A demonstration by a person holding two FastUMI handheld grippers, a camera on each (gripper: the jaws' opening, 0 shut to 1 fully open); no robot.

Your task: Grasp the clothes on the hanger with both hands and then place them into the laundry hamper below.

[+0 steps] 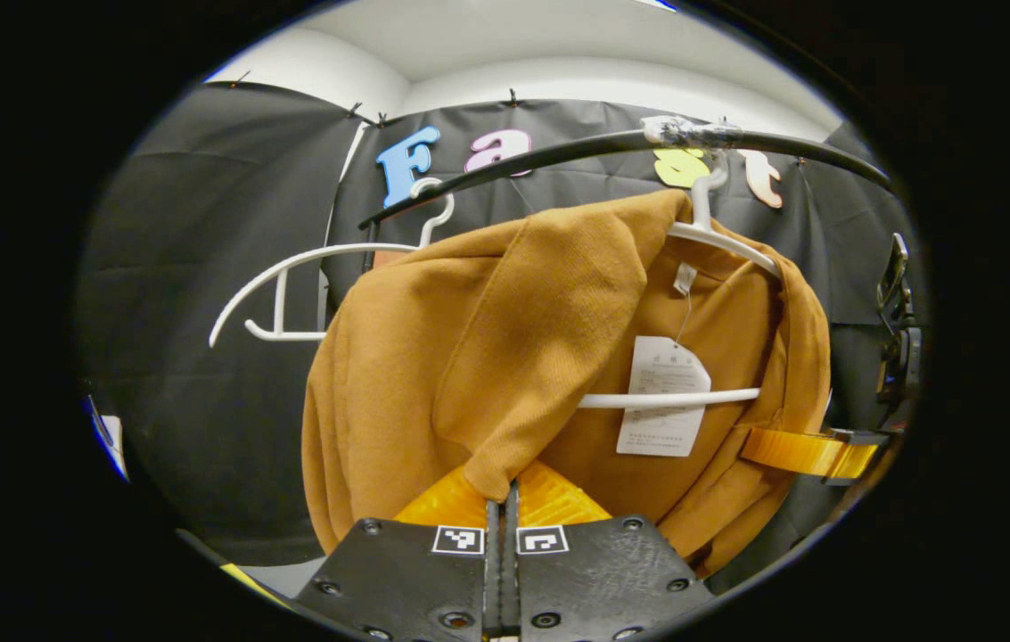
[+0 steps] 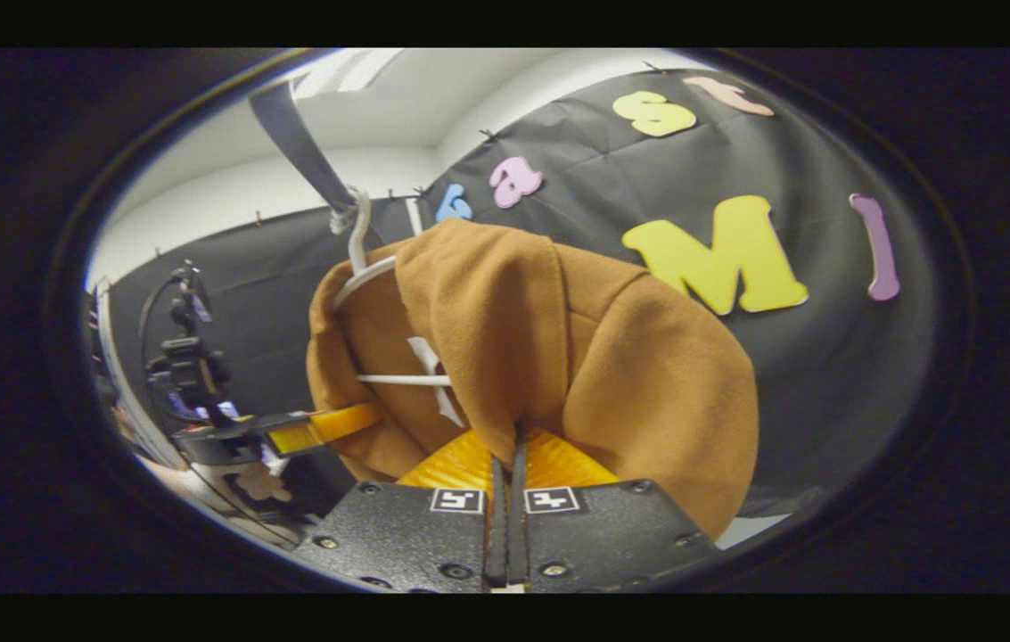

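Orange fingers of the left gripper (image 1: pixel 505 499) were pinched shut on a fold of the brown garment (image 1: pixel 505 357), which hung on a white hanger (image 1: pixel 718 236) from the black rail (image 1: pixel 558 152). Likewise, the right gripper (image 2: pixel 509 455) was clamped on its cloth (image 2: pixel 558 357); an empty hanger (image 1: pixel 291 267) hung beside

Even, fairly bright light from overhead; the garment (image 1: pixel 487 357) is sharp, with soft shadows in its folds. Fisheye bending curves the rail (image 1: pixel 611 147) above it. The right gripper view is dimmer, softer.
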